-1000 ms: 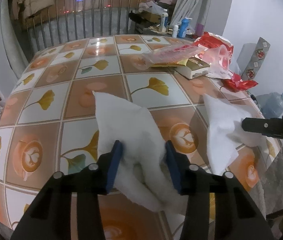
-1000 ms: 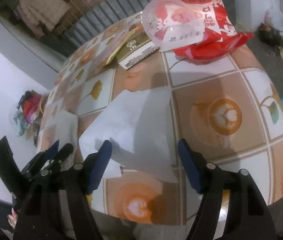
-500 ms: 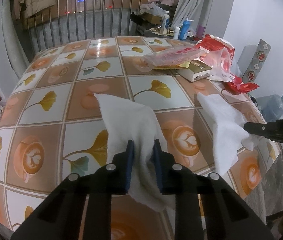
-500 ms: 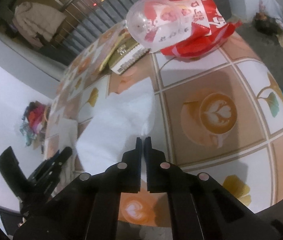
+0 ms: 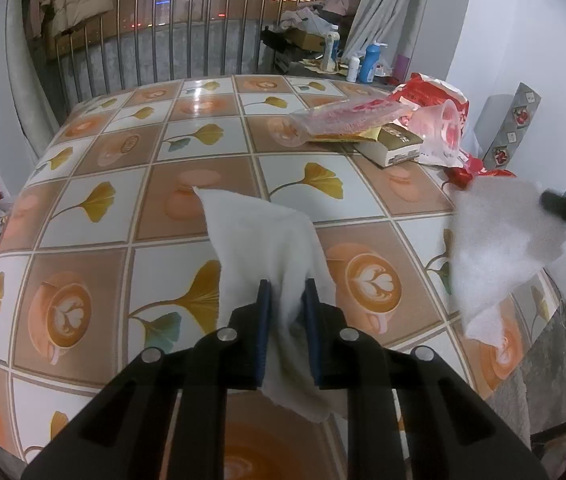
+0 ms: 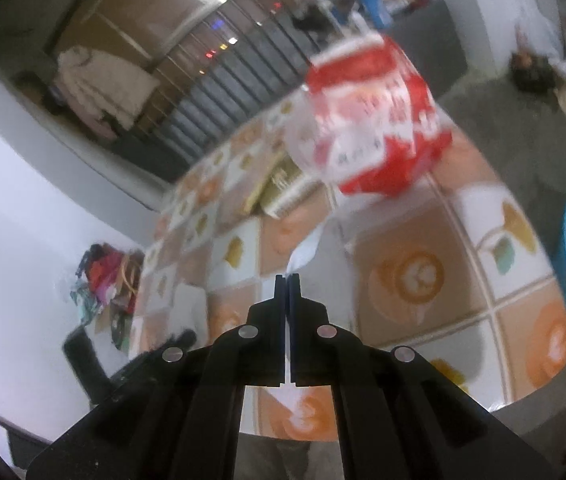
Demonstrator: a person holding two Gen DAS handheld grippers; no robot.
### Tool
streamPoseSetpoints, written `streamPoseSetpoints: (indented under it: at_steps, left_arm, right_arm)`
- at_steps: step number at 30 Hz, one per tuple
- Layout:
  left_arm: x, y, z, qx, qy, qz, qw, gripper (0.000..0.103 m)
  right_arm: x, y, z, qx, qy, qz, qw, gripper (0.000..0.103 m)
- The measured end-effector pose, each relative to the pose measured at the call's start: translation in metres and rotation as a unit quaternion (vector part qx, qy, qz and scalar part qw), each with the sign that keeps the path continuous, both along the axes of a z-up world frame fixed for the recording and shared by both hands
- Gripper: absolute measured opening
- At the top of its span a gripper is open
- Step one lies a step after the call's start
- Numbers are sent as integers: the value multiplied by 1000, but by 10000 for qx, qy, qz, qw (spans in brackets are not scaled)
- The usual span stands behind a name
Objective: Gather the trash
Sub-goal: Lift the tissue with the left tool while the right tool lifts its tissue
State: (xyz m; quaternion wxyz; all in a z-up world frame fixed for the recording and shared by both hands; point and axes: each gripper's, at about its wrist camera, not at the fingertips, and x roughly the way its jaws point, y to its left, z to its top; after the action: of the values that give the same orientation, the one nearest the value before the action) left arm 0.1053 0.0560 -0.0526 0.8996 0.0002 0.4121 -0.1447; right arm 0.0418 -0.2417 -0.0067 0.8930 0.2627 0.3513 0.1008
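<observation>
Both tissues are gripped: the left gripper (image 5: 286, 296) has its jaws closing on one tissue (image 5: 259, 236) lying on the tabletop (image 5: 95, 240); the right gripper (image 6: 287, 280), jaws fully pinched, lifts the other tissue (image 5: 499, 236) at 3 o'clock; wrappers (image 5: 347, 120) at 1 o'clock remain
</observation>
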Motion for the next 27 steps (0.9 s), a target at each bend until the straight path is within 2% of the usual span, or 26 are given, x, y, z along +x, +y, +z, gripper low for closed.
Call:
streamPoseSetpoints:
  at_steps: [3,6,11,13,16,17,19,22,27]
  left_arm:
    - [0,0,0,-8,-1,7,10000,16]
    - [-1,0,1,-10,-1,8,10000,16]
    - [-1,0,0,-2,-4,5,10000,16]
    - [-1,0,1,-15,0,6,10000,16]
    - [0,0,0,-8,-3,8,10000,16]
    - [-1,0,0,-9,-3,10,10000,16]
    - [-1,0,0,-4,-8,8,10000,16]
    - [-1,0,0,-16,3,9,10000,16]
    - [0,0,0,-3,-5,7,10000,16]
  right_arm:
    - [4,11,3,-120,-36,280,9995,0]
    - [16,29,-10,-197,197,580,9979,0]
    - [33,54,-54,-643,1035,738,9898,6]
    - [33,54,-61,-660,1198,787,9875,10]
    - [22,48,-48,-598,1002,834,9897,47]
    - [14,46,-40,-640,823,833,9911,52]
    - [7,40,-28,-756,631,834,9916,54]
    - [-1,25,-20,-704,594,692,9933,55]
    - [-10,-12,-29,-556,930,-25,9941,56]
